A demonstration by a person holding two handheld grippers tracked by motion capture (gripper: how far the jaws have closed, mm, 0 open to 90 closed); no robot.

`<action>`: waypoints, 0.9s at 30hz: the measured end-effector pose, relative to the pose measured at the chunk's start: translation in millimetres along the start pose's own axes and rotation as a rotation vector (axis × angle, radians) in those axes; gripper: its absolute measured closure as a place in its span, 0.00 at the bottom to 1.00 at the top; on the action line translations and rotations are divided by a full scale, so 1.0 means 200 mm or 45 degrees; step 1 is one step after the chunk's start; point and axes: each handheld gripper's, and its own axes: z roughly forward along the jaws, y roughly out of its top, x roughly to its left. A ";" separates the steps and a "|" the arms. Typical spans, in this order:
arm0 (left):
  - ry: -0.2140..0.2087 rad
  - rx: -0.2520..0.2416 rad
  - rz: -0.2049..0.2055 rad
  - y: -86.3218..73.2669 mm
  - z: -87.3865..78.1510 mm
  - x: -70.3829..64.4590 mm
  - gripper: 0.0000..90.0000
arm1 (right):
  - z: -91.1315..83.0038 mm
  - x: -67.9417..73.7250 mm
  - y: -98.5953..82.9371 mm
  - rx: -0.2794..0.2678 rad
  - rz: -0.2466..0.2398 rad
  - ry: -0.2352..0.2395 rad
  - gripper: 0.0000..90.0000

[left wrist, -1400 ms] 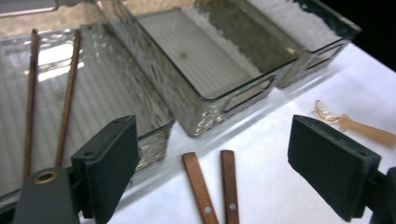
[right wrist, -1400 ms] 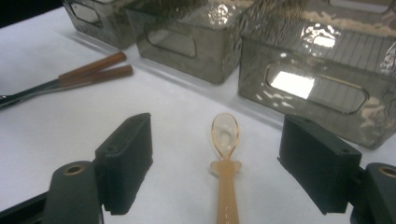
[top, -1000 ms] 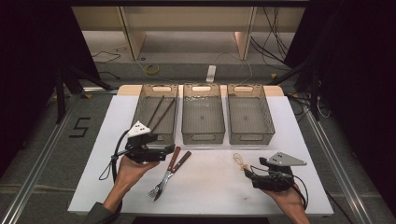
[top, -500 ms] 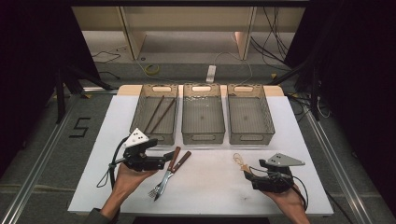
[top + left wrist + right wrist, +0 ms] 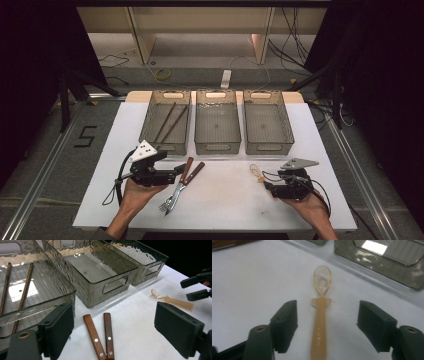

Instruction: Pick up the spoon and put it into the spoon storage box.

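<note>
1. Worktop [image 5: 225, 200]: white surface, three clear grey bins in a row along the far side.
2. Left bin [image 5: 166, 127]: holds two brown chopsticks [image 5: 169, 122], lying lengthwise.
3. Middle bin [image 5: 217, 127] and right bin [image 5: 267, 127]: nothing seen inside.
4. Fork [image 5: 172, 197] and knife [image 5: 192, 175]: wooden handles, lying side by side on the worktop just in front of the left bin, handles toward the bins.
5. Left tongs [image 5: 181, 169]: held in the left hand [image 5: 135, 192], jaws spread wide. In the left gripper view the two wooden handles lie between and ahead of the jaws; no contact.
6. Spoon [image 5: 321, 312]: translucent orange plastic, flat on the worktop in front of the right bin, bowl toward the bin.
7. Right tongs [image 5: 267, 187]: held in the right hand [image 5: 305, 202], jaws spread wide. In the right gripper view the jaws sit either side of the spoon handle, w/o touching it.
</note>
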 end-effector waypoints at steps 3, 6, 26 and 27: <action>0.000 -0.004 -0.006 0.00 -0.01 0.00 0.17 | 0.01 -0.02 0.03 0.068 0.004 0.022 0.45; 0.006 -0.002 0.012 -0.01 -0.02 -0.01 0.17 | 0.04 -0.02 0.06 0.137 -0.019 0.033 0.50; 0.019 -0.001 0.022 -0.03 -0.04 -0.02 0.17 | 0.13 0.04 0.05 0.381 -0.111 0.038 0.77; 0.018 0.003 0.025 -0.03 -0.04 -0.02 0.17 | 0.13 0.04 0.05 0.381 -0.117 0.029 0.79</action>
